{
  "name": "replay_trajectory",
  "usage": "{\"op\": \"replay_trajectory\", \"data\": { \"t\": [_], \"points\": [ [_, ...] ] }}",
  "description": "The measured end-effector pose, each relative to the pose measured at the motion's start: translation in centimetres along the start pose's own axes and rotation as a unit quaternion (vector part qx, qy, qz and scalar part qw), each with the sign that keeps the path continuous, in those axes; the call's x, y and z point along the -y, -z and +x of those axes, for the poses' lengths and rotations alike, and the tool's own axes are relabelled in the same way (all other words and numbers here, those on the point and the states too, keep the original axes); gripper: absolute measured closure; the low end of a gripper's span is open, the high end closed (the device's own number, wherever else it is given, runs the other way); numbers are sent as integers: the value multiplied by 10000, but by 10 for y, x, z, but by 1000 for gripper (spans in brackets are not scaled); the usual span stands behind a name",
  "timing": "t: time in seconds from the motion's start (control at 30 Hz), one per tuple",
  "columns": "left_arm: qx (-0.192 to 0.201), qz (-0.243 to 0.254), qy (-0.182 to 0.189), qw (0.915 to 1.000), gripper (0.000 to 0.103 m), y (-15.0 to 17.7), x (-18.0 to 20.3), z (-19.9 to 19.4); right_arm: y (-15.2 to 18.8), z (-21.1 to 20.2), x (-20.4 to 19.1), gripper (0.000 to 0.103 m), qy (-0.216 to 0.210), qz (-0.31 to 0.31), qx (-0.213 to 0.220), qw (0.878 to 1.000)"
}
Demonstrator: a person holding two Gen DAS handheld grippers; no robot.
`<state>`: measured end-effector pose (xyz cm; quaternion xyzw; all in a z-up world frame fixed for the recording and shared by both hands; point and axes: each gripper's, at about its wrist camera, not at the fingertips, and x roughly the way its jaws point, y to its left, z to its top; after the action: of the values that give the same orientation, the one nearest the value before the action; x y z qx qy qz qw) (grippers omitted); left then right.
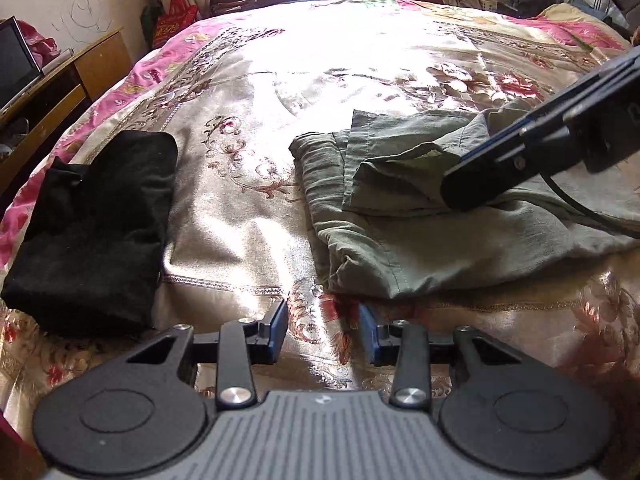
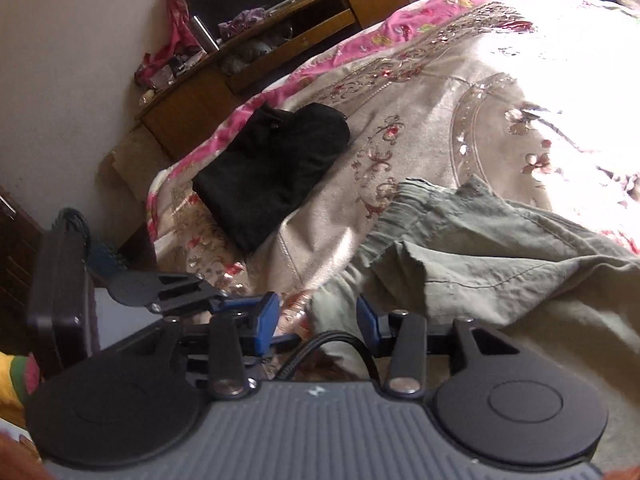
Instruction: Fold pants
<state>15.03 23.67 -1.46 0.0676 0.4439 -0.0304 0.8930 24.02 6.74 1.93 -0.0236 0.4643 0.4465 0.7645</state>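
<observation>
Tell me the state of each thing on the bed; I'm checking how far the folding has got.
Olive-green cotton pants: partly folded, one flap turned over on top, rumpled, lying on the bedspread.
Black fabric garment: folded into a bundle, lying apart from the pants.
Floral satin bedspread: spread flat, sunlit.
Left tongs: open, empty, over the bedspread.
Right tongs: open, over the pants' edge, pads not pressing the cloth.

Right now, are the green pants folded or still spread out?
Partly folded: the green pants lie bunched in uneven layers on the bedspread, one leg end doubled over the waistband, not yet a neat stack.
</observation>
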Motion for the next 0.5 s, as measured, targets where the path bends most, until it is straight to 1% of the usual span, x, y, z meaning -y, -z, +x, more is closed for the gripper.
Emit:
{"op": "replay_trajectory", "data": {
  "t": [0.07,0.13,0.2,0.23,0.3,0.37,0.4,0.43,0.5],
  "points": [
    [136,-17,38,9999,50,-5,1,0,1,11,21,59,278,-173,-474,9983],
    [311,14,73,9995,50,-10,4,-1,-5,19,39,59,359,-166,-573,9976],
    [415,61,132,9990,50,-16,7,-2,-20,24,53,59,314,-40,-607,9977],
    [456,88,175,9988,50,-18,8,-3,-32,25,60,59,221,4,-502,9985],
    [528,120,237,9983,50,-22,10,-2,-51,31,68,58,285,-48,-247,9993],
    [551,136,267,9980,50,-25,12,0,-71,44,75,57,639,-126,-91,9978],
    [556,139,276,9980,50,-26,12,2,-83,51,79,55,717,-106,-22,9974],
    [561,134,310,9979,50,-27,13,3,-91,52,82,56,711,-47,75,9974],
    [584,184,320,9976,50,-29,15,6,-99,48,80,56,853,66,196,9961]
  ]
}}
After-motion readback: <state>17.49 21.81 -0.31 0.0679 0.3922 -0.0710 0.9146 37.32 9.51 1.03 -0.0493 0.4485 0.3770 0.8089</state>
